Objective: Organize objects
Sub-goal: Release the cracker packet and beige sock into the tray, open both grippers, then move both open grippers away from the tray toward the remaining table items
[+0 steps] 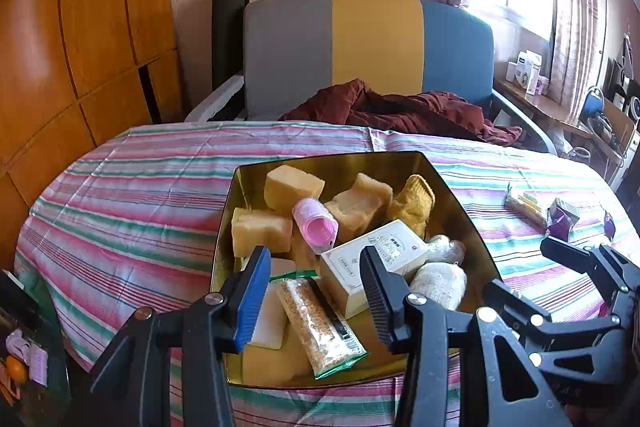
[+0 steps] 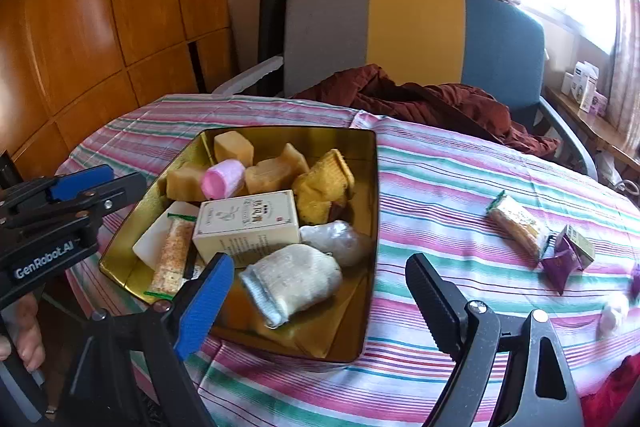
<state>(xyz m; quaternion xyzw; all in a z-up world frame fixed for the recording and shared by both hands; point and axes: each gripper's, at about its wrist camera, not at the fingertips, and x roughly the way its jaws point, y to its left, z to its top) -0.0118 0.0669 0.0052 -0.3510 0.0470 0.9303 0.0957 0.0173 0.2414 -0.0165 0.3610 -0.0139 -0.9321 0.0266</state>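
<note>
A gold tin (image 1: 460, 203) (image 2: 370, 227) on the striped tablecloth holds yellow sponges (image 1: 292, 183), a pink roller (image 1: 316, 223) (image 2: 222, 179), a white box (image 1: 376, 259) (image 2: 248, 227), a cracker packet (image 1: 320, 323) (image 2: 172, 251) and white socks (image 2: 292, 279). My left gripper (image 1: 316, 291) is open and empty over the tin's near end. My right gripper (image 2: 320, 299) is open and empty at the tin's near right corner. A cracker packet (image 2: 518, 227) (image 1: 526, 205) and purple packets (image 2: 564, 259) (image 1: 562, 219) lie on the cloth to the right.
A grey, yellow and blue chair (image 1: 372, 43) with a dark red garment (image 1: 404, 109) stands behind the table. A wooden wall (image 1: 80, 27) is at the left. A shelf with boxes (image 1: 526, 71) is by the window at the right.
</note>
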